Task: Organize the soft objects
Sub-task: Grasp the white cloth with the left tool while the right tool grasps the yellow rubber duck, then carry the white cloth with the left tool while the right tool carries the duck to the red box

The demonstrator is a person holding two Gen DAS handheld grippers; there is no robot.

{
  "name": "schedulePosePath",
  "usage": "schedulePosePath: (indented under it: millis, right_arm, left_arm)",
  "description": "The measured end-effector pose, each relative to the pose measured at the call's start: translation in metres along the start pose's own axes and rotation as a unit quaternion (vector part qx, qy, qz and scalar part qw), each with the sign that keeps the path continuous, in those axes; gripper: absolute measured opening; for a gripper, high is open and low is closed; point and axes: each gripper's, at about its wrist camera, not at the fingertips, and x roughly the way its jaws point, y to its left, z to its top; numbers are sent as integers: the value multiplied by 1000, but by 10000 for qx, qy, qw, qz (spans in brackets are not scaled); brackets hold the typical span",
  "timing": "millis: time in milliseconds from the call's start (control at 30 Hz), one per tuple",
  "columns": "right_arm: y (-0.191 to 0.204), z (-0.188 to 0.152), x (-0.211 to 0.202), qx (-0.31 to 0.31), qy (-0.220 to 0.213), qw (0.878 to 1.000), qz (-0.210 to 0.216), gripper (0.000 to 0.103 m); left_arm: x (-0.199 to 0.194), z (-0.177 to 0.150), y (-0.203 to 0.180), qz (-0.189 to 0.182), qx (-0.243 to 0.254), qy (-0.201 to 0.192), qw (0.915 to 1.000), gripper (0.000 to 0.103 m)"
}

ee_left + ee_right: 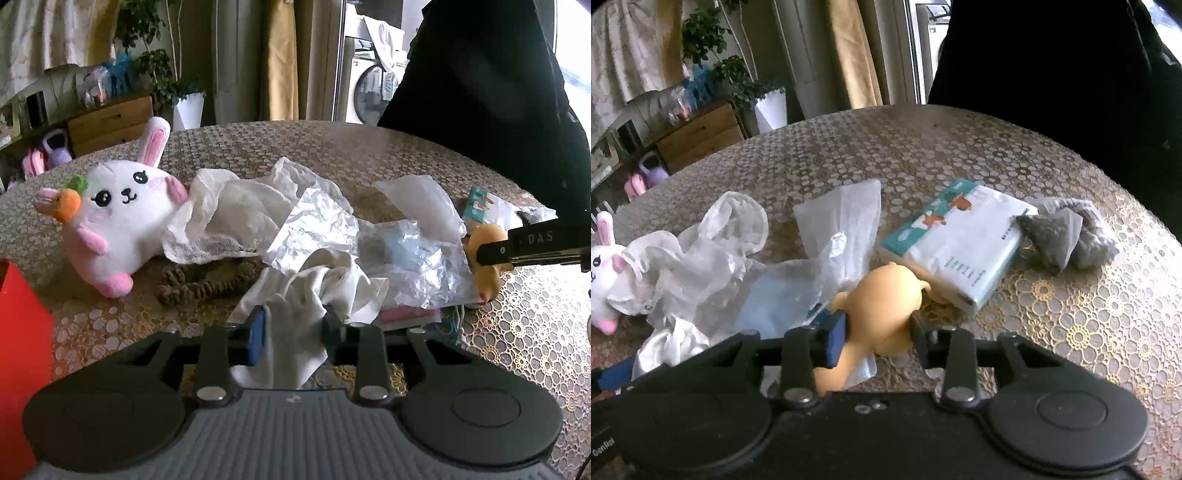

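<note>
Red box (20, 354) at near left; wooden drawer chest (110, 123), white planter (189, 110), washing machine (373, 88) behind table.

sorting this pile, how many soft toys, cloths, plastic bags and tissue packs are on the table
soft toys: 2, white bunny and yellow squishy toy
cloths: 2, gauze cloth and white cloth
plastic bags: 3 at least, crumpled and overlapping
tissue packs: 1
total: 8

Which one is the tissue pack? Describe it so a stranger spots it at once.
Start at the round table with the lace-patterned cover, then look to its right side. The tissue pack lies flat between the yellow squishy toy and a crumpled grey bag. It is the only flat rectangular thing, white with a teal edge.
</note>
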Motion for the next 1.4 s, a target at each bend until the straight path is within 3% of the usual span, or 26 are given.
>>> schedulePosePath:
  millis: [33, 133, 567, 900, 1100, 1400]
  right_arm:
    - [0, 0, -1, -3, -12, 10000, 2, 30]
    - [-1, -1, -2, -14, -49, 10000, 9, 27]
    - [-4, -13, -43, -433, -234, 9988, -48, 24]
    - [10, -19, -97, -798, -387, 9951, 428, 25]
    - [36, -21, -134, -1263, -523, 9871, 828, 25]
    - [100, -13, -170, -2060, -647, 9656, 1448, 25]
  left_arm:
    - [0, 0, 0, -18, 5, -4, 10000, 18]
    - [-1, 1, 1, -43, -23, -9, 10000, 13]
    - [-42, 11, 6, -264, -154, -305, 9991, 11]
    - [-102, 34, 34, -462, -567, -494, 9961, 11]
    - [-144, 43, 55, -397, -701, -724, 9941, 11]
    - [-193, 46, 108, 128, -799, -839, 9932, 11]
